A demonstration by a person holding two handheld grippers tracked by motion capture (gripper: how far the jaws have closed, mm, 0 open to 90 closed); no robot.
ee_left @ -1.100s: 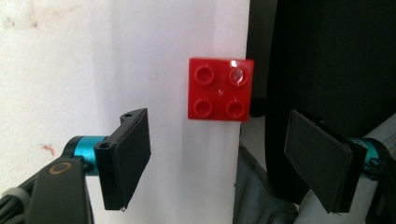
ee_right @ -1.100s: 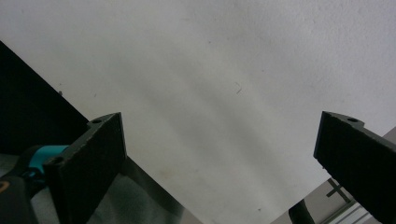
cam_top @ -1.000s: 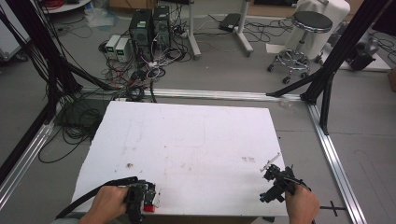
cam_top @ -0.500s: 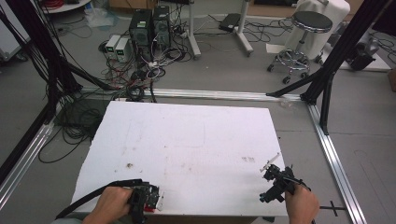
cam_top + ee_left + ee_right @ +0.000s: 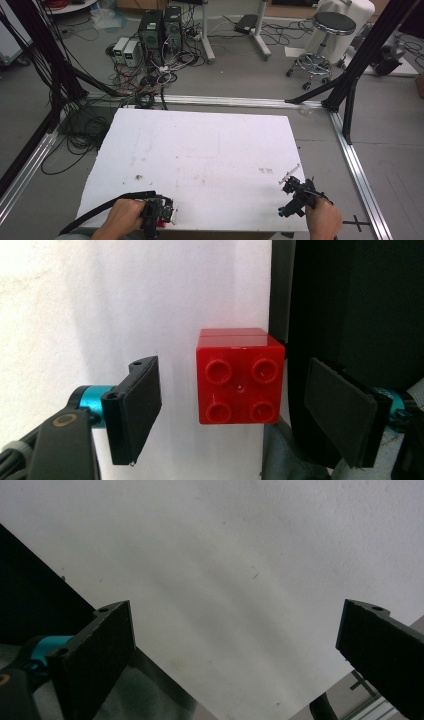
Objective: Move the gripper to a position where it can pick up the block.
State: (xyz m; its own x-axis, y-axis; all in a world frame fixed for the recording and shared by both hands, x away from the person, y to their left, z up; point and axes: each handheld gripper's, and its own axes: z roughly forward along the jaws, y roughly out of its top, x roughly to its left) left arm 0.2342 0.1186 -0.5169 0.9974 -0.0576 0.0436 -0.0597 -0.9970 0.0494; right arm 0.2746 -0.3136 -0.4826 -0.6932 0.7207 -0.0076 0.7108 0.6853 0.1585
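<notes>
A red four-stud brick (image 5: 240,377) lies at the near edge of the white table (image 5: 200,145), between the jaws of my left gripper (image 5: 240,412), which stands open with a gap on both sides of the brick. From above, a hand holds the left gripper (image 5: 159,216) at the table's front left, with a bit of the red brick (image 5: 163,216) showing under it. A hand holds my right gripper (image 5: 292,196) at the front right corner. In its own view the right gripper (image 5: 240,645) is open wide over bare white table (image 5: 225,555), nothing between the pads.
The table's front edge runs just under both hands. A black cable (image 5: 105,207) trails left from the left gripper. Metal frame rails (image 5: 357,165) flank the table. Behind it, computers (image 5: 160,25), tangled cables and a stool (image 5: 325,30) stand on the floor.
The left hand and gripper have shifted slightly right along the front edge. The right gripper has stayed in place.
</notes>
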